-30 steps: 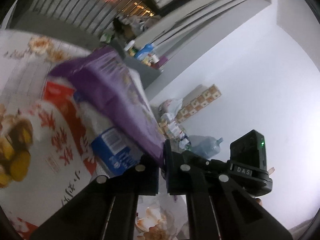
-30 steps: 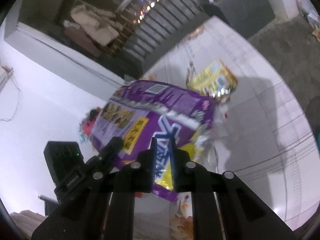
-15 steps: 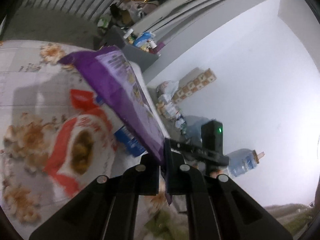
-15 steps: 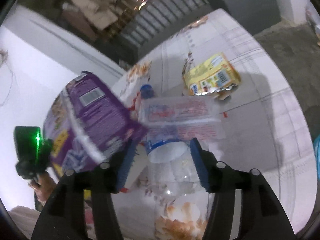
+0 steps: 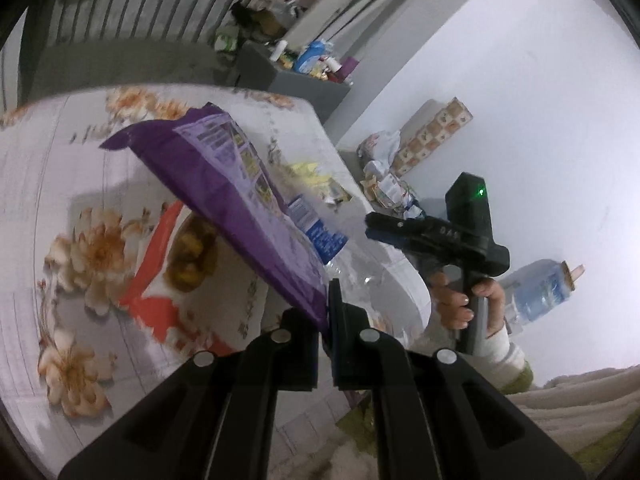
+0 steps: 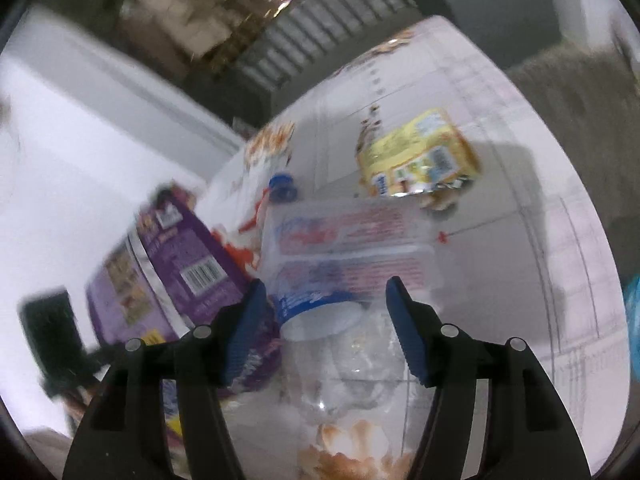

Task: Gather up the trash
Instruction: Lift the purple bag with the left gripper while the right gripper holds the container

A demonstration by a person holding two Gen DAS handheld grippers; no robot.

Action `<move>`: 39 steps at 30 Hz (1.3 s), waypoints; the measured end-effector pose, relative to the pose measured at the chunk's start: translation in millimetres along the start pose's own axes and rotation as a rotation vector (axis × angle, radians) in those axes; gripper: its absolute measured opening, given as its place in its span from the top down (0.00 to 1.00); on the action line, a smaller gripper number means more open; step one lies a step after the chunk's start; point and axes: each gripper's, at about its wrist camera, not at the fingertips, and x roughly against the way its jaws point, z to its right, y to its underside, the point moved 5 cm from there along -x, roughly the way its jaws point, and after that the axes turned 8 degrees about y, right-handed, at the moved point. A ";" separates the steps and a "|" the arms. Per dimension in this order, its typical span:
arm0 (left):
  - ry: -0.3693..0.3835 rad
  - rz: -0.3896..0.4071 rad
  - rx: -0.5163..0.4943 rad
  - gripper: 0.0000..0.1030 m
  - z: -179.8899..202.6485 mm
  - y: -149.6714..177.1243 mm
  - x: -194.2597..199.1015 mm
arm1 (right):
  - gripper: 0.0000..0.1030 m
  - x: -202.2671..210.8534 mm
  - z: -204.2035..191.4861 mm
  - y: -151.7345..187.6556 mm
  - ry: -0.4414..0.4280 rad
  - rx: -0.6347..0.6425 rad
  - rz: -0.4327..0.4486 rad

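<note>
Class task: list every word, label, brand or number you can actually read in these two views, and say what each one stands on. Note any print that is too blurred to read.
"DAS": on the black body of the right gripper.
Purple bag: text panel and barcode, too small and blurred to read.
Clear bottle: red and blue label print, blurred, unreadable.
Yellow packet: print and barcode, too blurred to read.
Red wrapper: no legible text.

The black two-finger left gripper (image 5: 326,312) has its jaws pinched together pointing toward twelve o'clock, while the blue-padded right gripper (image 6: 326,320), seen at three o'clock, is spread wide.
</note>
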 end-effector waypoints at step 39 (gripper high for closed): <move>-0.166 0.107 -0.207 0.96 21.0 -42.7 -30.2 | 1.00 -4.0 79.8 38.4 -0.482 -0.782 -0.067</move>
